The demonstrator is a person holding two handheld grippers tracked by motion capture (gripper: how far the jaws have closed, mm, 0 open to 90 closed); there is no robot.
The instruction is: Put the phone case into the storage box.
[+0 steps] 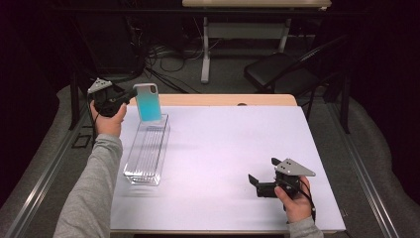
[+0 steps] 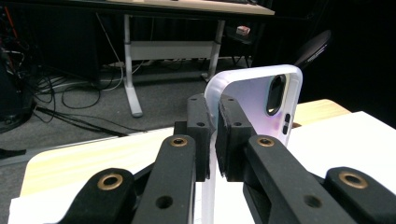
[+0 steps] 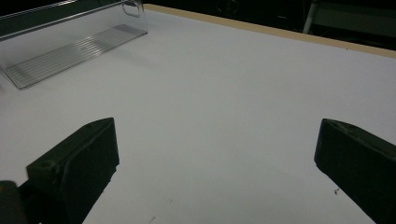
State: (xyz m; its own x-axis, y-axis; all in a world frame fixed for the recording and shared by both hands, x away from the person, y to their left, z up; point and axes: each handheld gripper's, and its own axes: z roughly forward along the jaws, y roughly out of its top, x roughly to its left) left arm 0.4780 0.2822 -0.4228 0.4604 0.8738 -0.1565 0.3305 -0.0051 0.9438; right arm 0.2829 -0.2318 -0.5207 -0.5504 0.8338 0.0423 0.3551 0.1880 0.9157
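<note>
A phone case (image 1: 147, 101), teal in the high view and white-rimmed with a camera cutout in the left gripper view (image 2: 254, 98), hangs upright over the far end of a clear plastic tray (image 1: 147, 148). My left gripper (image 1: 132, 92) is shut on the case's edge, and both pads (image 2: 231, 135) press the thin rim in the left gripper view (image 2: 215, 112). My right gripper (image 1: 263, 171) rests low near the table's front right, pointing left. Its jaws stand wide apart with nothing between them over the bare white table (image 3: 215, 140).
The long ribbed tray (image 3: 70, 46) lies lengthwise on the left side of the white table top (image 1: 223, 139). Beyond the table's far wooden edge are a folding chair (image 1: 282, 72), desk legs and floor cables.
</note>
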